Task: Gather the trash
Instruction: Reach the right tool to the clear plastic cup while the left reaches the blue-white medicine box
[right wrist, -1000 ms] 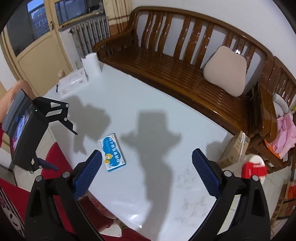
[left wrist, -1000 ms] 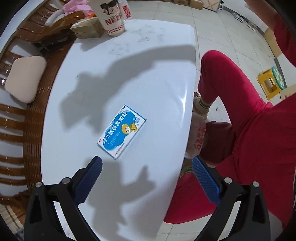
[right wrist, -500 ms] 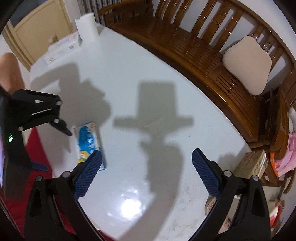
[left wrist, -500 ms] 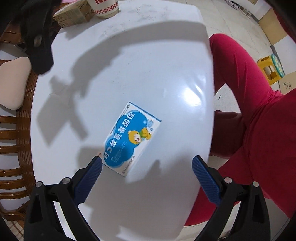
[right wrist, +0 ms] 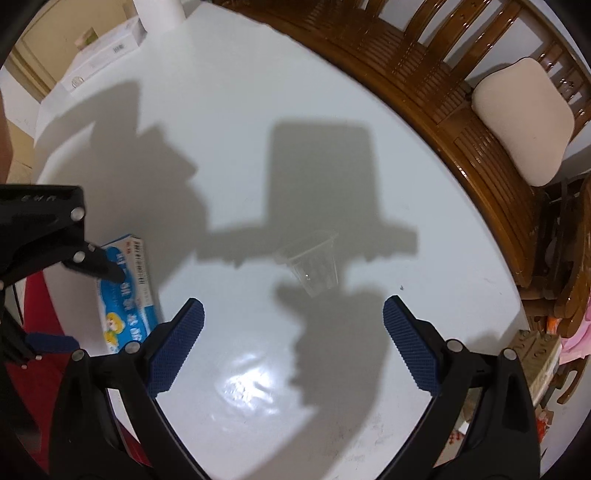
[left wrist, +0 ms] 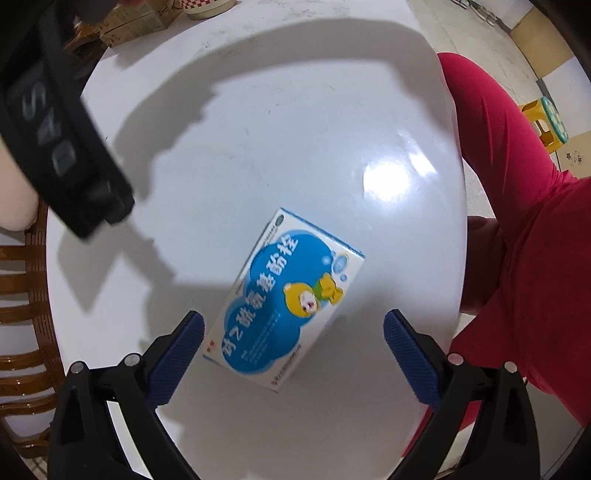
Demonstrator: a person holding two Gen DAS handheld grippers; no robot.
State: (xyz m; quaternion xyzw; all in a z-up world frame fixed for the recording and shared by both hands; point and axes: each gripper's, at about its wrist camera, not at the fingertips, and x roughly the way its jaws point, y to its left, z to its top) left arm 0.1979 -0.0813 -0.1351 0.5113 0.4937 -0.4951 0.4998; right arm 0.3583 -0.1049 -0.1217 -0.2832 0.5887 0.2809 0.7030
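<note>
A flat white carton (left wrist: 286,301) printed with a blue cloud shape, white Chinese characters and a yellow cartoon bear lies face up on the glossy white surface (left wrist: 258,147), near the edge beside the person's red trouser leg (left wrist: 491,155). In the left wrist view it sits just ahead of the left hand-held gripper (left wrist: 293,347), angled between the two blue ribbed fingers (left wrist: 177,354); the jaws stand wide apart and grip nothing, and neither pad touches the carton.

A clear plastic cup (right wrist: 314,262) lies tipped on its side near the middle of the surface, mouth towards the wooden bench (right wrist: 424,85); nothing shows inside it. It is just ahead of the right hand-held gripper (right wrist: 293,343), whose jaws are also spread wide and bare.

Only the right wrist view shows the cup, a barcode strip along the carton's side, the beige cushion (right wrist: 524,118) on the bench, a long white box (right wrist: 103,59) and a white roll (right wrist: 159,13) at the far end of the surface. There the left hand-held gripper appears from the side, one black fingertip over the carton's upper end.

Only the left wrist view shows the carton's full printed face, a brown cardboard box (left wrist: 133,20) at the far rim, a yellow stool (left wrist: 546,122) on the tiled floor, and the blurred black body of the other tool at upper left.
</note>
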